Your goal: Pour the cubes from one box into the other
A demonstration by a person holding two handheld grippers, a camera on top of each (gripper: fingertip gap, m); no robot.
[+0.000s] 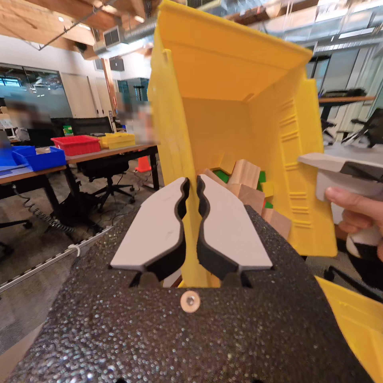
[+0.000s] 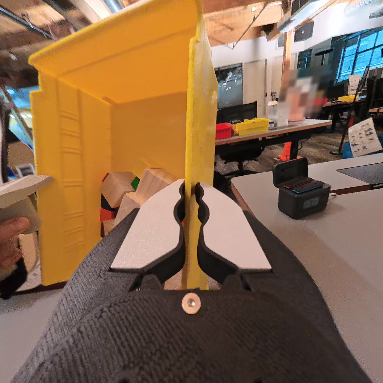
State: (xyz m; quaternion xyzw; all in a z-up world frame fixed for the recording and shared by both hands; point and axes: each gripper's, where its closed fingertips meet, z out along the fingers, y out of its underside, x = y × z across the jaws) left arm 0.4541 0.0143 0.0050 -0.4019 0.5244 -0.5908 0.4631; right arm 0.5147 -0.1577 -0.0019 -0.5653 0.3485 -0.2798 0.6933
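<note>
A yellow plastic box (image 1: 217,124) is held up in the air, steeply tilted, with its open side toward me. My left gripper (image 1: 193,181) is shut on its left wall. My right gripper (image 2: 190,186) is shut on its right wall (image 2: 199,124). Several wooden and coloured cubes (image 1: 246,186) lie piled at the low end of the box; they also show in the right wrist view (image 2: 124,192). A corner of a second yellow box (image 1: 356,323) shows low at the right. The other gripper (image 1: 339,172) and a hand show beyond the box's far wall.
A grey table (image 2: 310,259) lies below, with a small open black case (image 2: 302,196) on it. Behind stand a table with blue (image 1: 39,157), red (image 1: 76,144) and yellow bins (image 1: 118,139), office chairs and an orange cone (image 1: 143,163).
</note>
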